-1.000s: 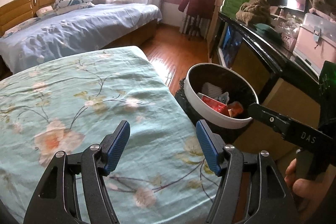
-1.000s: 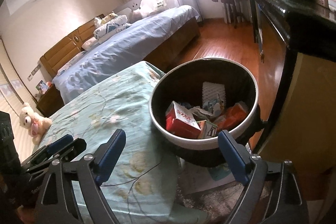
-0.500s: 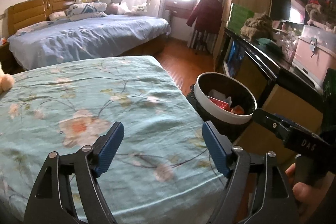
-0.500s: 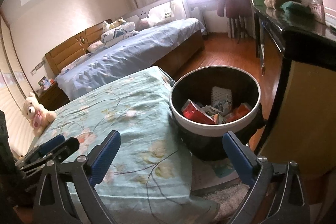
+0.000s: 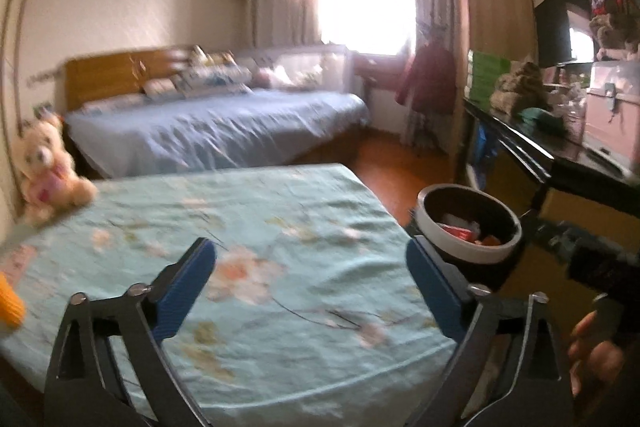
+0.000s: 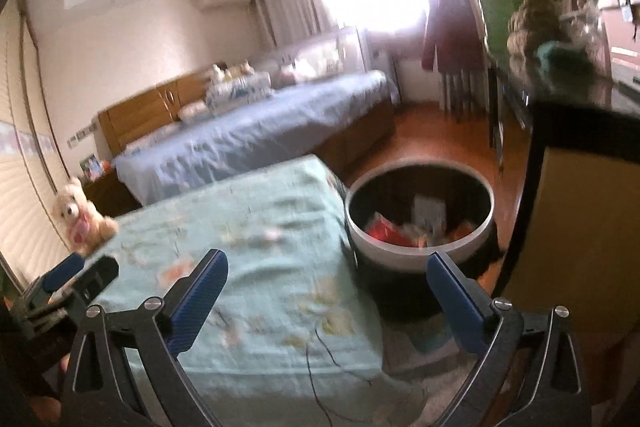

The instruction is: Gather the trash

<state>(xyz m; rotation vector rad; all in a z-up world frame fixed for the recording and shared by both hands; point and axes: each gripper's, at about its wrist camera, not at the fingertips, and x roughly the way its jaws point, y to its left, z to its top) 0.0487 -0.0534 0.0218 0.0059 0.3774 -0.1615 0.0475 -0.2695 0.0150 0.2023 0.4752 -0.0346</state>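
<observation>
A round black trash bin with a white rim [image 5: 460,249] stands on the floor by the right corner of the floral bed [image 5: 248,267]; it also shows in the right wrist view [image 6: 404,251]. It holds red and orange packets and a white wrapper [image 6: 430,211]. My left gripper [image 5: 312,287] is open and empty, above the near end of the bed. My right gripper [image 6: 326,301] is open and empty, back from the bin, over the bed's corner. The left gripper shows at the left edge of the right wrist view [image 6: 80,273].
A teddy bear [image 5: 46,167] sits at the bed's far left edge. An orange object [image 5: 10,301] shows at the left edge. A blue-covered bed [image 5: 216,127] lies behind. A dark desk [image 5: 560,163] with clutter runs along the right. Wooden floor [image 5: 400,167] lies between.
Both grippers have pulled back and risen away from the bin, which now looks smaller and farther. The teddy bear has come into view. Both stay open.
</observation>
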